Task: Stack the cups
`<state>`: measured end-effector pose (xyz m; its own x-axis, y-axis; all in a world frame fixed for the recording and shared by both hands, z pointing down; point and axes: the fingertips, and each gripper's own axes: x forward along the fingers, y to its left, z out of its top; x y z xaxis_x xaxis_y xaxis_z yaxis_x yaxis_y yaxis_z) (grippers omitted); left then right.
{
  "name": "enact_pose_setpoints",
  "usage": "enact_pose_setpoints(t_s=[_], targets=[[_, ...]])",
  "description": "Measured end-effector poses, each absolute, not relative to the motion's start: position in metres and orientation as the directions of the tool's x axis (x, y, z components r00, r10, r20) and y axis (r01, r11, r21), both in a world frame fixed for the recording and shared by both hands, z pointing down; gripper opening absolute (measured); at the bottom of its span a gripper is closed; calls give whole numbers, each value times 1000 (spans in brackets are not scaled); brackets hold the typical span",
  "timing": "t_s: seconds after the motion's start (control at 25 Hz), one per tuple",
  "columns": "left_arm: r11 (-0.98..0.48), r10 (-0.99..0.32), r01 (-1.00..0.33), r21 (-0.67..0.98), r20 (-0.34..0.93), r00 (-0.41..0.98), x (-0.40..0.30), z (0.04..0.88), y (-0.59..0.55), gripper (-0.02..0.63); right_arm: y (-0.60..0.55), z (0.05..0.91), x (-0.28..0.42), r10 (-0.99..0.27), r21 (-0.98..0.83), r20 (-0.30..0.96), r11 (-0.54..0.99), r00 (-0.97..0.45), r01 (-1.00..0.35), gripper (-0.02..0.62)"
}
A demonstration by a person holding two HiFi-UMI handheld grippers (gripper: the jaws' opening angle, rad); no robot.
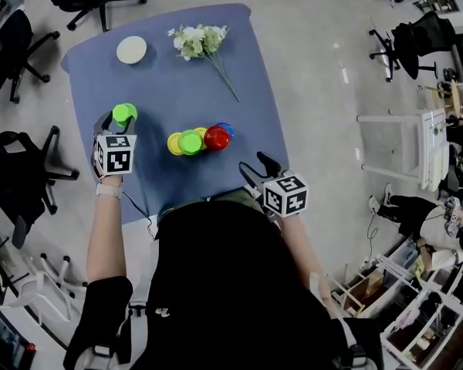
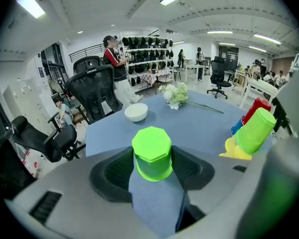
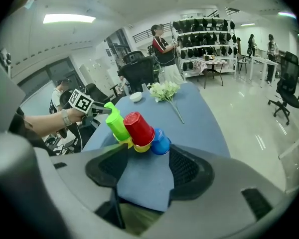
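Head view: your left gripper (image 1: 122,124) is clamped on an upturned lime-green plastic cup (image 1: 124,113), well to the left of the cluster of plastic cups (image 1: 199,139). The cluster's yellow, green, red and blue cups lean on one another rather than sitting in a tidy tower. Your right gripper (image 1: 255,165) hangs right of the cluster and nearer you, carrying nothing. I judge the stacking far from done: the held cup must still join, and the cluster needs straightening.

Left gripper view: both pads sit against the lime-green plastic cup's (image 2: 152,153) sides. You probably have it just clear of the surface, though this angle does not settle that. The cluster shows far right.

Right gripper view: your jaws stand apart over bare blue, with the cluster (image 3: 138,131) just beyond them.

The blue-covered table (image 1: 177,75) also bears a white bowl (image 1: 131,50) and white flowers (image 1: 201,41), both beyond the cluster. Black office chairs (image 1: 19,41) ring it on a pale floor.
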<state>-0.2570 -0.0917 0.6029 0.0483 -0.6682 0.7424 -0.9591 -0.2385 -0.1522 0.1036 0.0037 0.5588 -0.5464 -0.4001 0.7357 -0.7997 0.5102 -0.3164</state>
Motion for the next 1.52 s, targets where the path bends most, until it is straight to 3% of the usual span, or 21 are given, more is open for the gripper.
enact_pose_setpoints(t_s=[0.92,1.52], targets=[[-338,-739,-930,-144,653,167,-110,479,-58,241,-19,556,116,-316,-377,654,651,-687,-659,272],[-468,-644,-878,-105,721,257,-28,498,-31,241,-15,561,148,-309,-388,651,649,-693,-655,272]])
